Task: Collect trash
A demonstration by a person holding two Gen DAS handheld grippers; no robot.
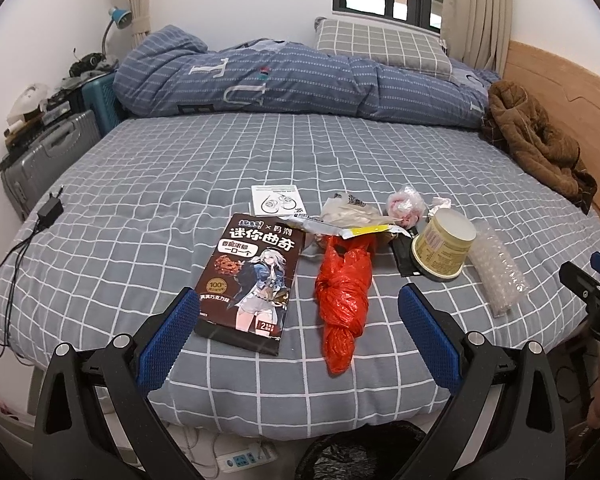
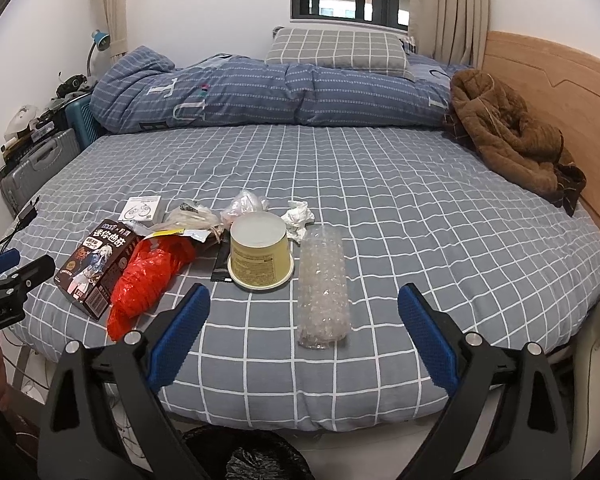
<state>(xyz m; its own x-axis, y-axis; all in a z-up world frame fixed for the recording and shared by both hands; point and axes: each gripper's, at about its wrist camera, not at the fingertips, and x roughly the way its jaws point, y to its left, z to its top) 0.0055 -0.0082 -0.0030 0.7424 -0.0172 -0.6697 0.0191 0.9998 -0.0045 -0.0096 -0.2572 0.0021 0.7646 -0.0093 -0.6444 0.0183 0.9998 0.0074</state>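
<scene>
Trash lies near the front edge of the grey checked bed (image 1: 180, 184). In the left wrist view I see a brown cookie box (image 1: 252, 280), a red plastic bag (image 1: 342, 296), crumpled wrappers (image 1: 352, 216), an upturned yellow paper cup (image 1: 444, 244) and a bubble-wrap roll (image 1: 498, 272). My left gripper (image 1: 298, 308) hangs open just short of the box and red bag. My right gripper (image 2: 304, 308) is open in front of the bubble-wrap roll (image 2: 323, 292) and cup (image 2: 260, 256). A white tissue (image 2: 298, 218) lies behind them. A black-lined bin (image 2: 260, 460) sits below the bed edge.
A folded blue quilt (image 1: 300, 80) and pillow (image 1: 380, 46) lie at the back, a brown coat (image 1: 536, 140) by the wooden headboard. A charger with cable (image 1: 48, 214) rests at the bed's left edge. A suitcase (image 1: 40, 160) stands left; a power strip (image 1: 244, 458) lies on the floor.
</scene>
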